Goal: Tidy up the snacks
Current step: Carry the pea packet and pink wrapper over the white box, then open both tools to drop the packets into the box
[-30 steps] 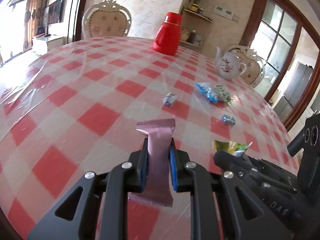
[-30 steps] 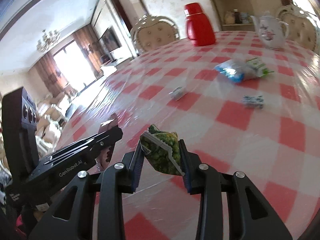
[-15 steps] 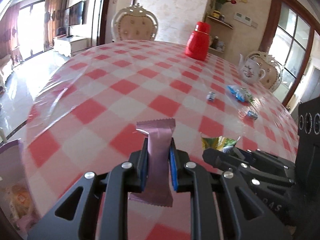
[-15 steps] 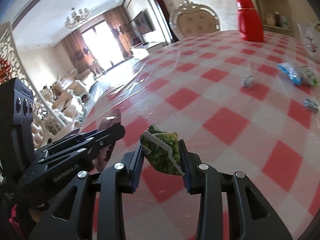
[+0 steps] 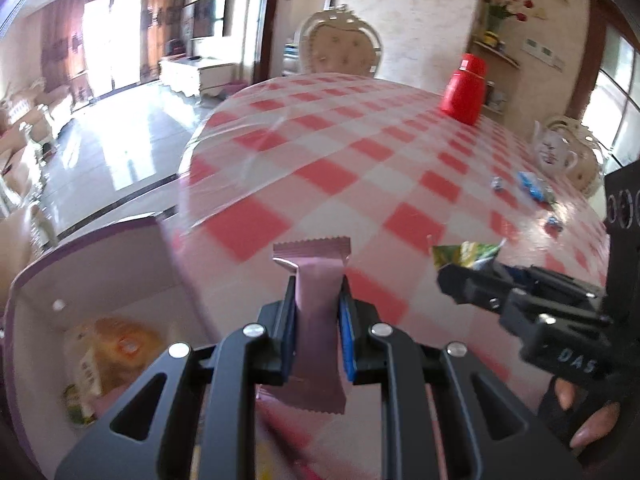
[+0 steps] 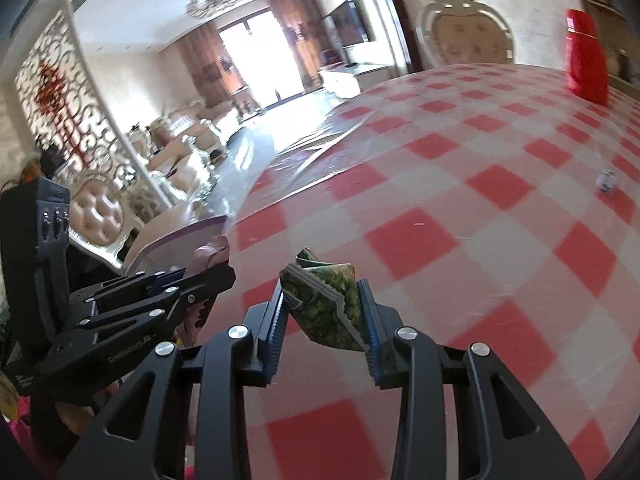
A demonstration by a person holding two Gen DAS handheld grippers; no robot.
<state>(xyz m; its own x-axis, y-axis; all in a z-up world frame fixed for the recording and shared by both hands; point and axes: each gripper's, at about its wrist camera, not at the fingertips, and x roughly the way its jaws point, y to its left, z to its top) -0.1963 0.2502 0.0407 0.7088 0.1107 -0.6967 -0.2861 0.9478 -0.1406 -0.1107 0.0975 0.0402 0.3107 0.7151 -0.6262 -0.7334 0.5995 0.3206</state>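
My left gripper [image 5: 316, 300] is shut on a pink snack wrapper [image 5: 316, 320], held above the table's near left edge. My right gripper [image 6: 324, 300] is shut on a green snack packet [image 6: 326, 306]; it also shows in the left wrist view [image 5: 466, 254], just right of the left gripper. A purple-rimmed white box [image 5: 100, 280] with snacks inside sits below left of the left gripper; its rim shows in the right wrist view [image 6: 180, 236]. Small candies [image 5: 497, 183] and a blue packet [image 5: 532, 188] lie far right on the table.
The round table has a red-and-white checked cloth [image 5: 360, 168] under clear plastic. A red thermos [image 5: 464, 90] and a white teapot [image 5: 554, 154] stand at the far side. A cream chair [image 5: 340, 42] is behind the table. One candy [image 6: 606, 180] shows at the right.
Both grippers have swung left with their snacks still held. The box at the table's left edge has come into full view below the left gripper; the loose snacks have slid to the far right.
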